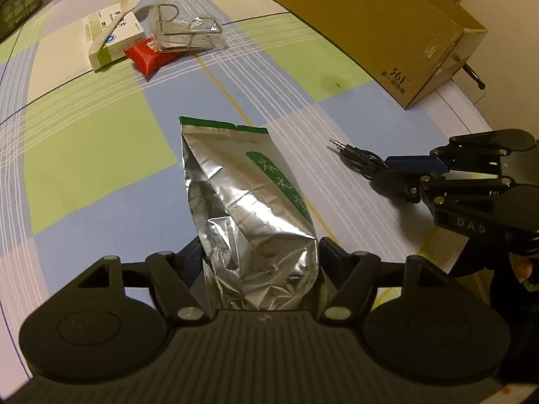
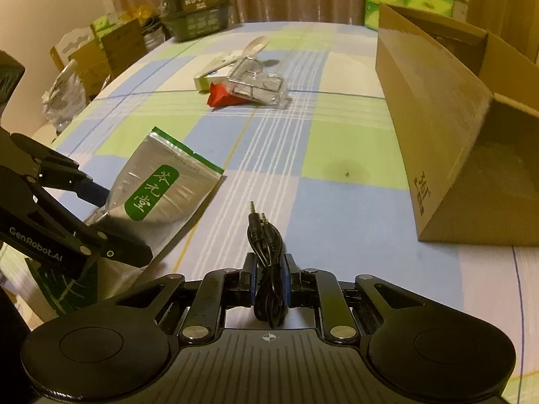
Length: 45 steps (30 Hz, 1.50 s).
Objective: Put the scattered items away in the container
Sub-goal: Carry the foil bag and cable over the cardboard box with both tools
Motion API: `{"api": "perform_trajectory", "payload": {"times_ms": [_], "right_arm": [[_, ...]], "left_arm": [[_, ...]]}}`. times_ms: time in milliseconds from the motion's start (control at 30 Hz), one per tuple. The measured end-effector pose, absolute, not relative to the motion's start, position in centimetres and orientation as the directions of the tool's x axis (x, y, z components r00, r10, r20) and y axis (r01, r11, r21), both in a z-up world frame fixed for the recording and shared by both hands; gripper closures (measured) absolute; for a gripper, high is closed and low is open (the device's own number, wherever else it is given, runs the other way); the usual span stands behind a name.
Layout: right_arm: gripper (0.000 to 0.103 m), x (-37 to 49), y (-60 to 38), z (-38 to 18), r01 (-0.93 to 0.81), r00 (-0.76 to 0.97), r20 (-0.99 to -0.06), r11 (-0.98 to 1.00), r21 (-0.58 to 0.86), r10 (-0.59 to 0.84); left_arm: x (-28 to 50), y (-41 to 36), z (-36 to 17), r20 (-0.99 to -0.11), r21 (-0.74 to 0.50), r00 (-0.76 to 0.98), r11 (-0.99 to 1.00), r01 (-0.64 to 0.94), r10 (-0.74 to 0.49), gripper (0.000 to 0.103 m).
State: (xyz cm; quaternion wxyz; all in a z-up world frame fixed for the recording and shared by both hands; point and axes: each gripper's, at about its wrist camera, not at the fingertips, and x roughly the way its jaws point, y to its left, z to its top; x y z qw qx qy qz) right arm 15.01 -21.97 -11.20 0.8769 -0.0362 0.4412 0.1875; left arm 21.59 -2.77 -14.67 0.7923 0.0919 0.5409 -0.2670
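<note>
Your left gripper (image 1: 261,252) stood with its fingers apart around the lower end of the silver foil pouch (image 1: 242,181), which lay flat on the checked cloth (image 1: 101,141); whether the pads pressed it you could not tell. Just right of the pouch, your right gripper (image 2: 269,279) was clamped on the coiled black audio cable (image 2: 266,245). Beyond the pouch sat the open cardboard box (image 1: 370,23) to the right and, to the left, a heap of spoon (image 1: 118,10), white carton (image 1: 111,37), red packet (image 1: 151,57) and clear case (image 1: 185,30).

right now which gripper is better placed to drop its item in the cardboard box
Right. The right gripper is shut on the black cable, nearer the box; the left gripper's fingers only flank the foil pouch.
</note>
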Motion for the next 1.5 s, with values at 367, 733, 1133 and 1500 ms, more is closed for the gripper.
{"api": "perform_trajectory", "payload": {"times_ms": [367, 733, 1133, 1500], "right_arm": [[0.092, 14.8, -21.5, -11.5, -0.363, 0.534, -0.801, 0.929, 0.072, 0.271], [0.093, 14.2, -22.1, -9.7, -0.346, 0.567, -0.773, 0.934, 0.091, 0.285], [0.093, 13.8, -23.5, -8.7, -0.309, 0.593, -0.754, 0.945, 0.112, 0.283], [0.093, 13.6, -25.2, -6.7, -0.284, 0.636, -0.721, 0.952, 0.113, 0.275]], "left_arm": [[21.7, -2.7, -14.6, -0.908, -0.139, 0.267, 0.832, 0.537, -0.324, 0.041], [20.7, -3.3, -13.8, -0.896, -0.114, 0.304, 0.828, 0.549, -0.325, 0.049], [20.0, -3.5, -13.1, -0.888, -0.119, 0.309, 0.819, 0.561, -0.340, 0.050], [20.6, -4.5, -11.3, -0.878, -0.102, 0.327, 0.804, 0.586, -0.350, 0.050]]}}
